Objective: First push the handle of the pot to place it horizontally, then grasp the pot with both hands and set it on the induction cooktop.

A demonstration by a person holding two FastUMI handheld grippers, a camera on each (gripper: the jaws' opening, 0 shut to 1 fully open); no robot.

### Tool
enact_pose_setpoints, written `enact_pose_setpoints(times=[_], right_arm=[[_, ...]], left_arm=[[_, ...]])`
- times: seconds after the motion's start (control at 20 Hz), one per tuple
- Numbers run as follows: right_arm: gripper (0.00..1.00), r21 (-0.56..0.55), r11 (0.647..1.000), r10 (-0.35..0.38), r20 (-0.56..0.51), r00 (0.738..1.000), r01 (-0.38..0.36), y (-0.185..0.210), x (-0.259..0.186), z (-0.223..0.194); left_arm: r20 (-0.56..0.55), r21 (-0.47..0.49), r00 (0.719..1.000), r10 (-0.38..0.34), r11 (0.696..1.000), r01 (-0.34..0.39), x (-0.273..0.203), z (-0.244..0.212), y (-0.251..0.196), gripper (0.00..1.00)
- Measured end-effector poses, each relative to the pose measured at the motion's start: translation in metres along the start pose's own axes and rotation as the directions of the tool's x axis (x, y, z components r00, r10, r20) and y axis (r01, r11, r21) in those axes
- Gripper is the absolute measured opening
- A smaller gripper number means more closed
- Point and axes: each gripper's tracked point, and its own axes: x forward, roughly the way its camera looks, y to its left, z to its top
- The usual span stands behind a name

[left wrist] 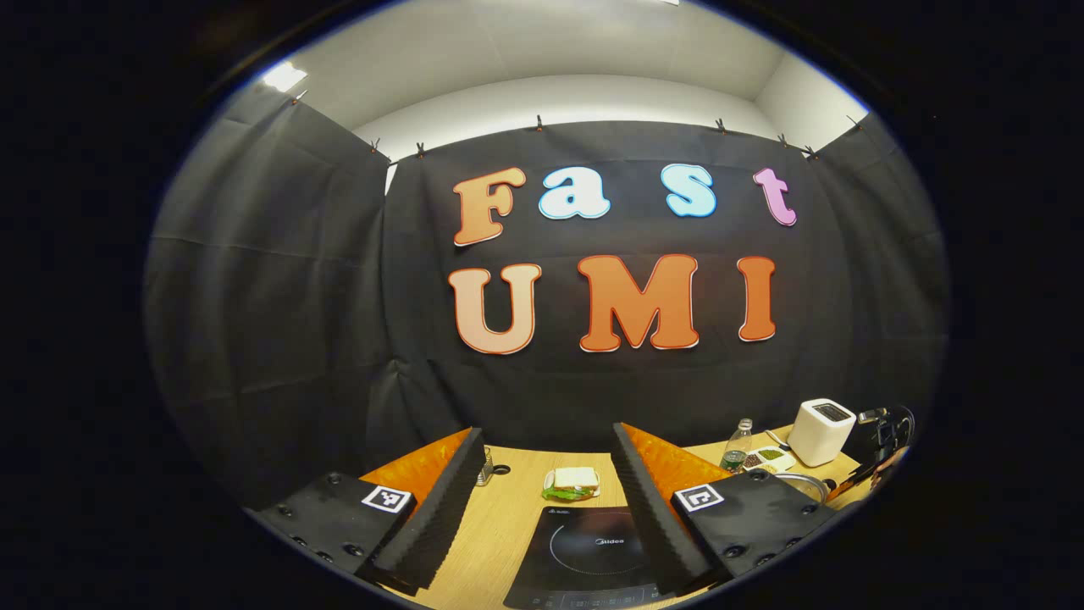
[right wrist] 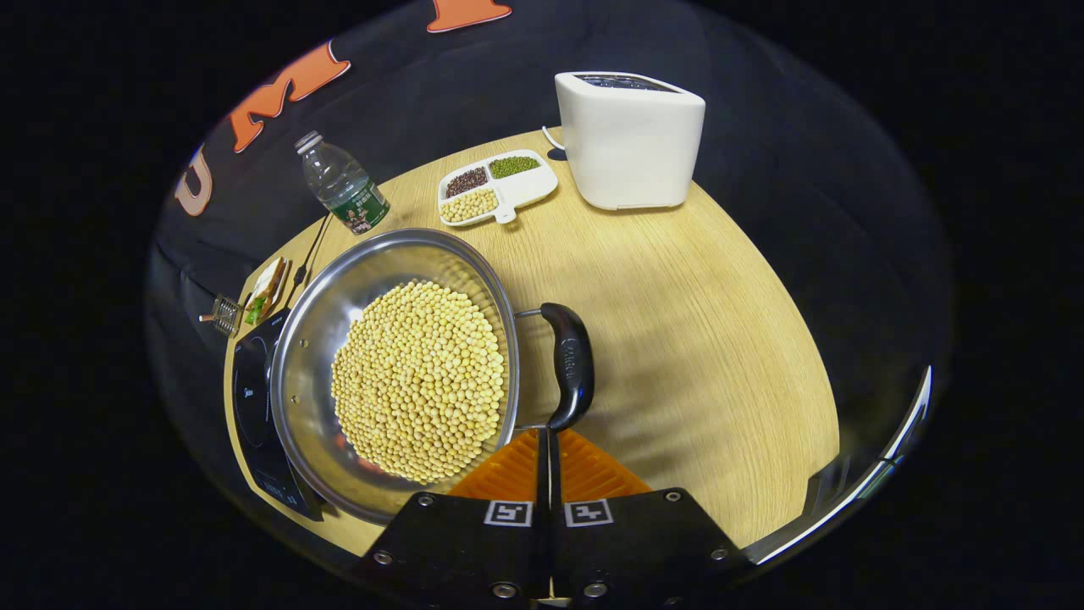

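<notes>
I have the right gripper (right wrist: pixel 549 434) low over the table (right wrist: pixel 694 339), its fingers pressed together with nothing between them, tips right at the near end of the black handle (right wrist: pixel 569 364) of the pot (right wrist: pixel 398 364). I cannot tell whether they already touch it. Closed fingers make a blunt pusher, which I judge is the point: the first step is to push that handle until it lies horizontally, and from here it looks as if it stands up beside the rim on its wire loop.

The pot is steel, full of soybeans (right wrist: pixel 419 381), and sits on the table with its far edge over or just beside the cooktop (right wrist: pixel 252 398); I cannot tell which. So the carry should be short.

The left gripper (left wrist: pixel 549 491) is held higher and level, fingers wide apart and empty, looking across the cooktop (left wrist: pixel 593 551) toward a sandwich (left wrist: pixel 572 483). I think it waits open so it can take the rim once the handle is down. The pot's rim (left wrist: pixel 800 483) shows just past its right finger.

A toaster (right wrist: pixel 631 140), a bottle (right wrist: pixel 343 182) and a tray of beans (right wrist: pixel 495 186) stand well behind the pot.
</notes>
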Motion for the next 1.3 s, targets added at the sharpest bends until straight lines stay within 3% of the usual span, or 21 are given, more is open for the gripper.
enact_pose_setpoints(times=[0.45, 0.65, 0.85, 0.95, 1.1, 1.15, 1.2, 1.3], right_arm=[[0.00, 0.000, 1.000, -0.010, 0.037, 0.999, 0.010, 0.000, 0.019, 0.030], [0.00, 0.014, 1.000, 0.012, 0.042, 0.999, -0.013, -0.005, 0.016, 0.035], [0.05, 0.006, 0.998, 0.069, 0.090, 0.994, -0.070, -0.002, -0.010, 0.042], [0.12, -0.031, 0.998, 0.059, 0.150, 0.987, -0.055, -0.006, -0.027, 0.055], [0.29, -0.083, 0.995, 0.072, 0.208, 0.976, -0.055, -0.002, -0.046, 0.066], [0.26, -0.098, 0.993, 0.080, 0.223, 0.972, -0.059, 0.003, -0.050, 0.068], [0.40, -0.111, 0.992, 0.083, 0.232, 0.969, -0.058, 0.005, -0.051, 0.070], [0.51, -0.132, 0.990, 0.084, 0.238, 0.968, -0.053, 0.009, -0.047, 0.074]], left_arm=[[-0.141, -0.009, 0.981, -0.132, 0.991, 0.133, 0.024, -0.057, -0.063, 0.98], [-0.228, -0.031, 0.955, -0.189, 0.982, 0.187, 0.038, -0.092, -0.093, 0.98], [-0.321, -0.094, 0.912, -0.255, 0.967, 0.238, 0.051, -0.125, -0.123, 0.98], [-0.358, -0.120, 0.888, -0.288, 0.957, 0.262, 0.057, -0.140, -0.141, 0.98], [-0.423, -0.137, 0.843, -0.333, 0.943, 0.304, 0.061, -0.167, -0.169, 0.97], [-0.445, -0.142, 0.825, -0.348, 0.937, 0.319, 0.064, -0.177, -0.179, 0.98], [-0.468, -0.146, 0.805, -0.364, 0.930, 0.336, 0.067, -0.187, -0.190, 0.96], [-0.520, -0.169, 0.758, -0.393, 0.917, 0.360, 0.068, -0.209, -0.211, 0.96]])
